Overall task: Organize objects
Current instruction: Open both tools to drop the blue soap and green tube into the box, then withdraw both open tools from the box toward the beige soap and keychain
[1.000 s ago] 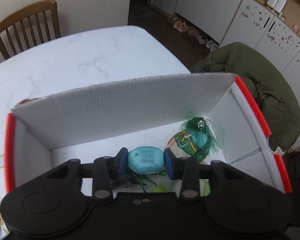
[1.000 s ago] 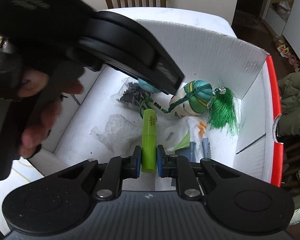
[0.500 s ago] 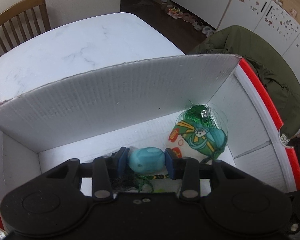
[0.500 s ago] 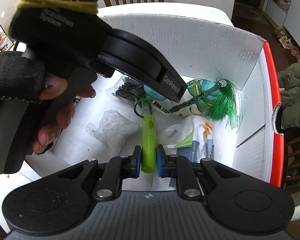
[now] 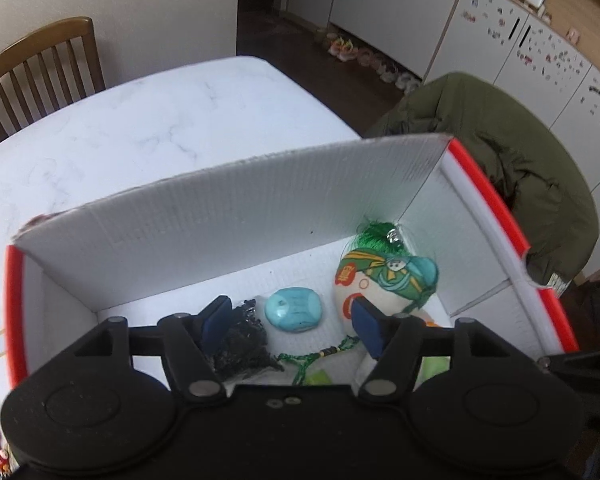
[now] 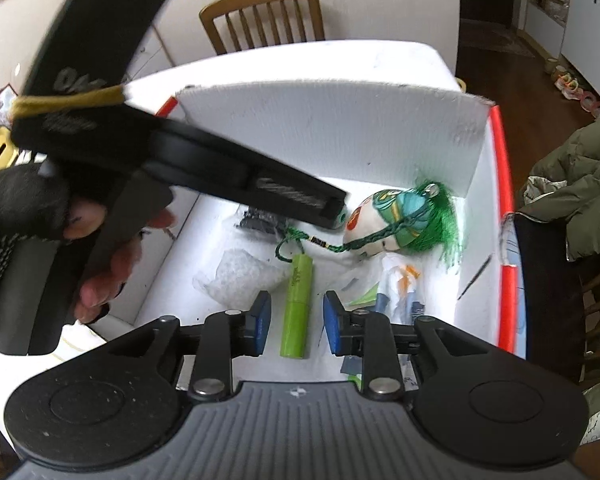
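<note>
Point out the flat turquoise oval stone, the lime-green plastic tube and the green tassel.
flat turquoise oval stone (image 5: 294, 310), left wrist view, centre of its top face.
lime-green plastic tube (image 6: 298, 306), right wrist view, mid-barrel.
green tassel (image 6: 446, 228), right wrist view, middle of its fringe.

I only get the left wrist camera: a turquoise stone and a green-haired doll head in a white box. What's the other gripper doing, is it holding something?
Observer: Nothing. The right gripper is open, its jaws either side of a lime-green tube that lies on the floor of the box, not touching it.
Visitor: Anything else down there that I'm missing?
Observer: A crumpled clear plastic bag lies just left of the tube.
Visitor: And who holds the left gripper?
Observer: A hand in a black fingerless glove grips its handle.
</note>
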{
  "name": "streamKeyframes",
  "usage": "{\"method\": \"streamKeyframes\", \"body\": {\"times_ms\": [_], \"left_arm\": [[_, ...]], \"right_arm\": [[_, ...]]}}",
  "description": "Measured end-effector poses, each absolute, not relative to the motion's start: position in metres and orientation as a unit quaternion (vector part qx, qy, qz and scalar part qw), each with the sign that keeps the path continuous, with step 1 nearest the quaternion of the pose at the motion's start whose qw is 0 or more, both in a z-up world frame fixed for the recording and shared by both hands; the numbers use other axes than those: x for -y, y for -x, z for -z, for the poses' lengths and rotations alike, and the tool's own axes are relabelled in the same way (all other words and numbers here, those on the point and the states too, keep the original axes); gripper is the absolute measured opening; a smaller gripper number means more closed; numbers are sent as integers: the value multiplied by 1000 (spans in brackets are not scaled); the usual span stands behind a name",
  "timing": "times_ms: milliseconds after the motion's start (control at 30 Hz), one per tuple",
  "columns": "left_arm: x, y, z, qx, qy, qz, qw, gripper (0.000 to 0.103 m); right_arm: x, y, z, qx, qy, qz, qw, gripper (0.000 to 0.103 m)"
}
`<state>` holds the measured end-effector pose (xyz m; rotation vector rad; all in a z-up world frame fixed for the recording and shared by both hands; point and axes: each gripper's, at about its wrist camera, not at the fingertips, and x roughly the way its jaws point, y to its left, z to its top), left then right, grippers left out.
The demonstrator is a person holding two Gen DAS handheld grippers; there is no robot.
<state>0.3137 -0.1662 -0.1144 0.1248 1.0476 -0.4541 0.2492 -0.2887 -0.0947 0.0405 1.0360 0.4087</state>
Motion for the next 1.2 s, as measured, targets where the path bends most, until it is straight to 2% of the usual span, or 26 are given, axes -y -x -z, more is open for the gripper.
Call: {"method": "streamKeyframes", "body": {"times_ms": [500, 600, 667, 900, 1100, 1200], "left_arm": [[124, -245, 46, -406, -37, 215, 887, 70], [114, -231, 34, -391, -32, 213, 895, 71], [109, -222, 28, -381, -33, 208, 900, 72], [85, -190, 15, -351, -35, 196, 915, 76], [56, -165, 4, -329, -24, 185, 926, 85], [39, -155, 1, -321, -16, 180, 930, 87]], "right_arm": [[303, -216, 56, -445, -52, -191, 873, 28], [303, -209, 49, -432, -57, -191, 879, 38], [303, -204, 45, -422, -62, -192, 884, 48], [295, -186, 33, -403, -66, -202, 890, 50], [277, -166, 19, -378, -56, -221, 898, 55], [263, -157, 13, -365, -56, -232, 900, 62]]}}
